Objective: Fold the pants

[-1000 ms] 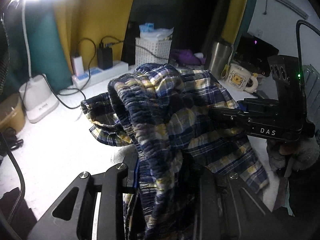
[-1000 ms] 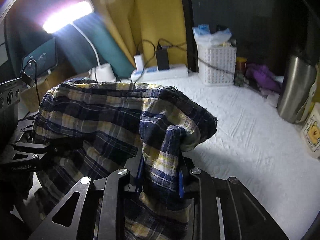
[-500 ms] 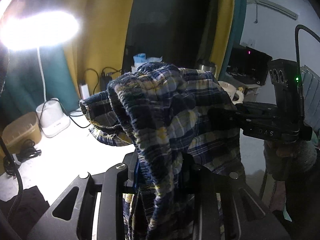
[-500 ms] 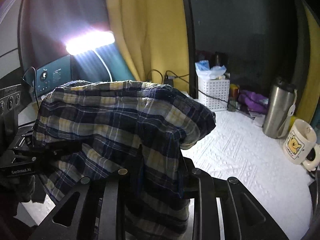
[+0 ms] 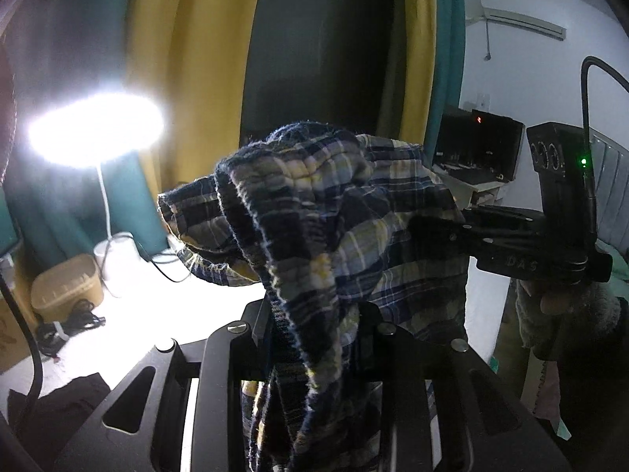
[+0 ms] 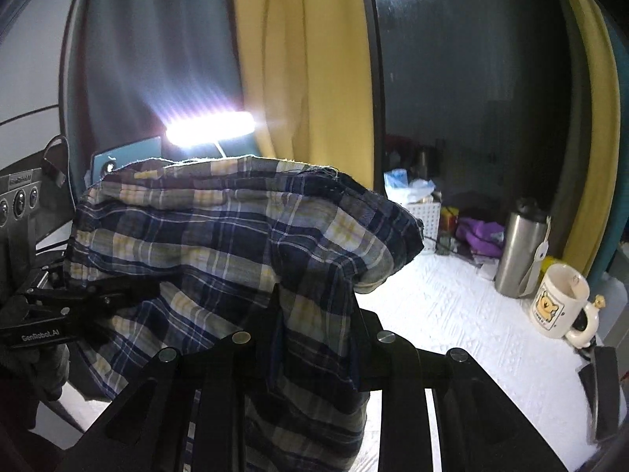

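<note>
White textured worktop [image 6: 452,314], brightly lit, carrying the small items along its far edge. Yellow curtain [image 6: 306,59], hanging behind the worktop beside a dark panel. Navy, yellow and white plaid cotton pants [image 5: 334,216], held up in the air above the worktop, bunched and draped between both tools, lower cloth hanging down past the fingers. Left gripper [image 5: 314,338], black, fingers pinching a thick gathered fold of the pants. Right gripper [image 6: 314,334], black, fingers pinching another fold of the same pants; seen from the left wrist it reaches in from the right side. White desk lamp [image 5: 98,129], lit, on a thin stalk. Brushed steel flask [image 6: 519,251], upright. White plastic basket [image 6: 426,216], holding tissues. White mug with yellow bear print [image 6: 558,303], upright, near the flask.
</note>
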`<state>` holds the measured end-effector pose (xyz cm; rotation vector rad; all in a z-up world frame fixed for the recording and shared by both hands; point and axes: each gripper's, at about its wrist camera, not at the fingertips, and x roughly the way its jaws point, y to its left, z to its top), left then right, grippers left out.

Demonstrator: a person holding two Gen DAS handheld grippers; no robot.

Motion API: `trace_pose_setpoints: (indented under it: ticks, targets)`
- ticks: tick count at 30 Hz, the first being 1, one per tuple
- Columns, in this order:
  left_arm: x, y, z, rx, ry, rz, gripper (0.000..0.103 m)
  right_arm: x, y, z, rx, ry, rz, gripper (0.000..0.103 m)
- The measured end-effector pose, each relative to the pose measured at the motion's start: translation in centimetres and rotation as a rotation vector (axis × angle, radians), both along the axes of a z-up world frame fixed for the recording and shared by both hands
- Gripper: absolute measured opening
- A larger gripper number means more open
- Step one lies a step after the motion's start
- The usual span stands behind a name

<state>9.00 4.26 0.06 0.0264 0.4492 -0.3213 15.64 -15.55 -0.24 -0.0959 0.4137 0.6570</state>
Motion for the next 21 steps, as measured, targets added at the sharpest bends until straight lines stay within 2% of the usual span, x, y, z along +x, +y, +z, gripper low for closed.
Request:
trace_pose_setpoints:
  ticks: [11,21]
  targets:
    - [-3.7,2.2,1.0,0.006,-0.090,0.047,0.027,-3.8,1.2,2.3,0.016,-0.080,0.047,0.027]
    - [-7.5,5.2,1.0,-0.014,-0.135,0.127,0.027,-6.7,4.9,3.4,-0.010,-0.120,0.132,0.027]
